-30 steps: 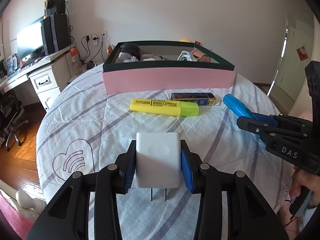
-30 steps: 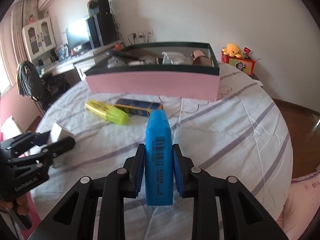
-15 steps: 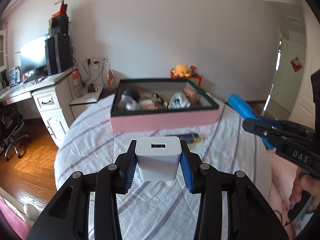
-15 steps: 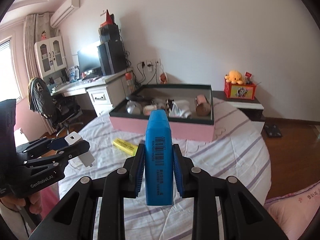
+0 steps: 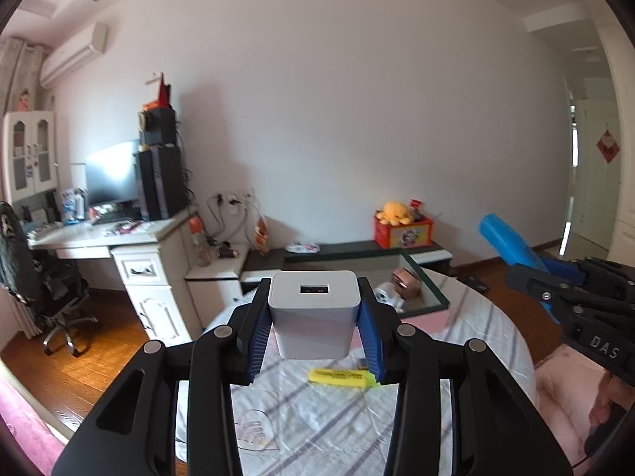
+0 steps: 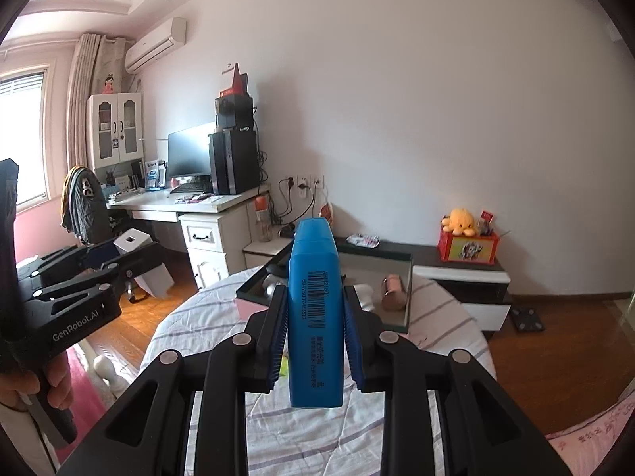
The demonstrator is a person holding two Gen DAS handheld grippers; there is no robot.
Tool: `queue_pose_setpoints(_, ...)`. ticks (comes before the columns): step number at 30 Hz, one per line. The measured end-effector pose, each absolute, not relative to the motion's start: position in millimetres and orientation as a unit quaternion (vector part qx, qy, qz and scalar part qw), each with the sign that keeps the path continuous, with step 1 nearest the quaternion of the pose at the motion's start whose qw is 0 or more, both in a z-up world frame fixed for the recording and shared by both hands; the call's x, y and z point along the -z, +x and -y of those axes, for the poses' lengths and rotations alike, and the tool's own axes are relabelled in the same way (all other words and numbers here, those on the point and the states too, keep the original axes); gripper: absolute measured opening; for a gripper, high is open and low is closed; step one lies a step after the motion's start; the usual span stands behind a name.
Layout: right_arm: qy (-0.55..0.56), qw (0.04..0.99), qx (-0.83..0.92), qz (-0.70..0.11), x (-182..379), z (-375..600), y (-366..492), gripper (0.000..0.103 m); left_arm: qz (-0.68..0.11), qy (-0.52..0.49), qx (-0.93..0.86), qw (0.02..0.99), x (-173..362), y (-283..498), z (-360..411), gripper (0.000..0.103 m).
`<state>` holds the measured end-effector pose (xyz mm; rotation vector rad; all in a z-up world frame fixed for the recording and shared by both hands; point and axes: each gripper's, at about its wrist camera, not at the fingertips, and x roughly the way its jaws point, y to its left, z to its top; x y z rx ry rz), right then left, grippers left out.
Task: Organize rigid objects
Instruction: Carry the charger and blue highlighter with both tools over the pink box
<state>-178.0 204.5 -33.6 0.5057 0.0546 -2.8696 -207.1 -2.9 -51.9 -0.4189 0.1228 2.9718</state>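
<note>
My left gripper is shut on a white USB charger, held high above the round table. My right gripper is shut on a blue highlighter with a barcode, also held high. Each gripper shows in the other view: the right one with the blue highlighter, the left one with the charger. The pink box with a dark green rim sits at the table's far side, holding several items. A yellow highlighter lies on the striped cloth.
A white desk with monitor and computer tower stands at the left, with a chair beside it. A low cabinet carries a red box with a yellow plush toy. Wooden floor surrounds the table.
Both grippers have risen well above the table with their objects, tilting up, so the table and box now look smaller and lower in view.
</note>
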Motion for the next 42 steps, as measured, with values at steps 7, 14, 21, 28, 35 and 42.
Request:
queue_pose_setpoints(7,0.159,0.116,0.98,-0.025,21.4,-201.8,-177.4,0.027,-0.047,-0.116,-0.992,0.028,38.4,-204.0,12.2,0.04)
queue_pose_setpoints(14,0.158,0.129,0.979,-0.026,18.0,-203.1,-186.6,0.027,-0.047,-0.109,-0.993,0.024,33.2,-215.7,14.1,0.04)
queue_pose_setpoints(21,0.162,0.13,0.978,-0.029,17.6,-205.9,-203.6,0.027,-0.06,-0.113,-0.991,0.025,30.9,-231.2,6.7,0.041)
queue_pose_setpoints(28,0.166,0.121,0.978,-0.035,16.8,-215.7,-234.1,0.027,-0.071,-0.119,-0.99,0.04,30.2,-268.4,-15.3,0.041)
queue_pose_setpoints(35,0.188,0.11,0.975,-0.046,26.4,-226.5,-287.0,0.027,-0.075,-0.142,-0.985,0.064,37.1,-328.8,-32.1,0.041)
queue_pose_setpoints(42,0.235,0.106,0.965,-0.051,59.1,-231.4,-351.9,0.027,-0.064,-0.201,-0.972,0.1,65.3,-401.3,-47.3,0.041)
